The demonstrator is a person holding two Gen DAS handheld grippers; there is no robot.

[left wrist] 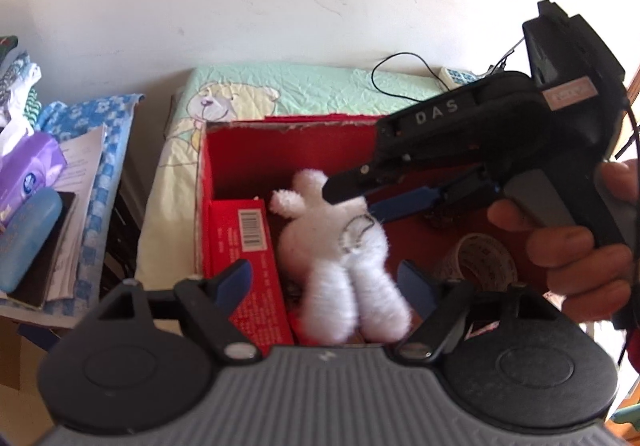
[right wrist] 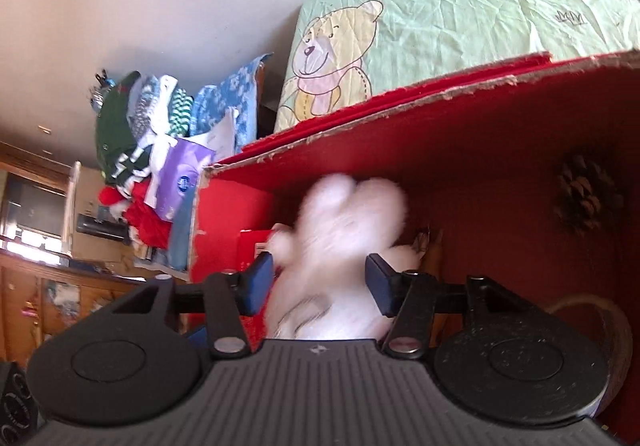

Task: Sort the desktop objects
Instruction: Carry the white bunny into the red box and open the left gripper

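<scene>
A white plush toy (left wrist: 336, 246) lies inside the open red cardboard box (left wrist: 288, 122), its legs toward the left wrist camera. My left gripper (left wrist: 326, 282) hangs over the legs, open, with a gap on each side of them. A hand (left wrist: 572, 246) brings my right gripper (left wrist: 352, 199) in from the right, its fingers over the toy's upper body. In the right wrist view the toy (right wrist: 344, 230) is blurred between the blue pads of that gripper (right wrist: 320, 280), which stand beside it without squeezing it.
The box also holds a small red carton with a barcode (left wrist: 248, 246), a tape roll (left wrist: 476, 258), a pine cone (right wrist: 584, 197) and a twine coil (right wrist: 600, 310). Behind is a bear-print cloth (left wrist: 280, 85). At left sit a purple tissue pack (left wrist: 28, 165), a blue case (left wrist: 24, 238) and papers.
</scene>
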